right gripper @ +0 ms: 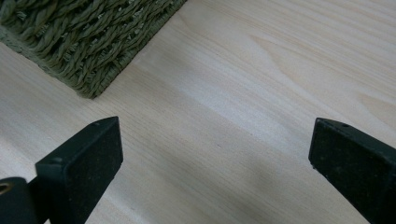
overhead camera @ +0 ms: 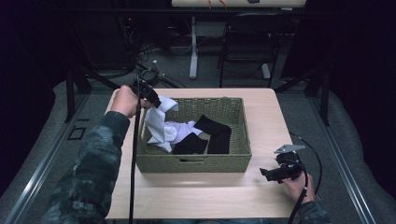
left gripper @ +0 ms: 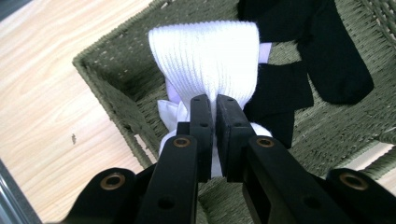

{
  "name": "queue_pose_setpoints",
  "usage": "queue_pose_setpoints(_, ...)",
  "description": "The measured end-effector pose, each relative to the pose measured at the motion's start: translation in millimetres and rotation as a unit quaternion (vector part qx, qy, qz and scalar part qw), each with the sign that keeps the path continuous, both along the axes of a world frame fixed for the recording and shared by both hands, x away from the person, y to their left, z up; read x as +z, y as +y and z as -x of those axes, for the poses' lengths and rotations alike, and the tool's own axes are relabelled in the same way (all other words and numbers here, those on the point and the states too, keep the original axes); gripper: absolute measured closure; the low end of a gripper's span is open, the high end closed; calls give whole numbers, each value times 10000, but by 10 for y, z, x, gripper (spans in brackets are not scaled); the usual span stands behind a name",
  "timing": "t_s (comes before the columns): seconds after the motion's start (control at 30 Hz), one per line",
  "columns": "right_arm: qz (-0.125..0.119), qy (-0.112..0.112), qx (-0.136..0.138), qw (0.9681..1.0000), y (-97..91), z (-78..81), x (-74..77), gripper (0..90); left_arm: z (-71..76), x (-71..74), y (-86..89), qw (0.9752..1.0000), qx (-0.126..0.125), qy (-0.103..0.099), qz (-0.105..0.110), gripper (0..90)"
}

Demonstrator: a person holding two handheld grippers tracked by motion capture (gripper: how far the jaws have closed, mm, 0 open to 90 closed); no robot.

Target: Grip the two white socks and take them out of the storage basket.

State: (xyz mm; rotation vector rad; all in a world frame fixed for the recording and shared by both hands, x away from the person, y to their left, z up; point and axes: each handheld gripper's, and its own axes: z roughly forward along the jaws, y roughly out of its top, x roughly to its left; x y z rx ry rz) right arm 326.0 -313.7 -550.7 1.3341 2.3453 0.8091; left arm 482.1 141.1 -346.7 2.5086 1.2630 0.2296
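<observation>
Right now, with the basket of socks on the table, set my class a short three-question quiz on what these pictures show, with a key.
1. True or false: the left gripper is shut on a white sock.
2. Multiple choice: the right gripper is (a) holding a black sock, (b) open above the bare table beside the basket, (c) inside the basket.
3. Fill in: besides white cloth, the basket holds ____ socks.

Key
1. True: its jaws pinch the ribbed white sock over the basket's left end.
2. b: its jaws stand wide apart with nothing between them.
3. Black.
</observation>
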Motion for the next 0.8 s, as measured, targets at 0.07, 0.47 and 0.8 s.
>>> queue_pose_setpoints(0.07, 0, 4, 0, 10000, -1, -1, 0, 22, 5, 50, 6, 10000, 0, -18, 23, 857)
queue_pose_setpoints(0.47, 12, 28, 0, 10000, 0, 3, 1, 23, 55, 377, 101, 9996, 44, -260, 78, 857)
queue_pose_setpoints(0.8, 16, 28, -27, 10000, -1, 9, 0, 23, 124, 644, 288, 9986, 187, -488, 105, 856)
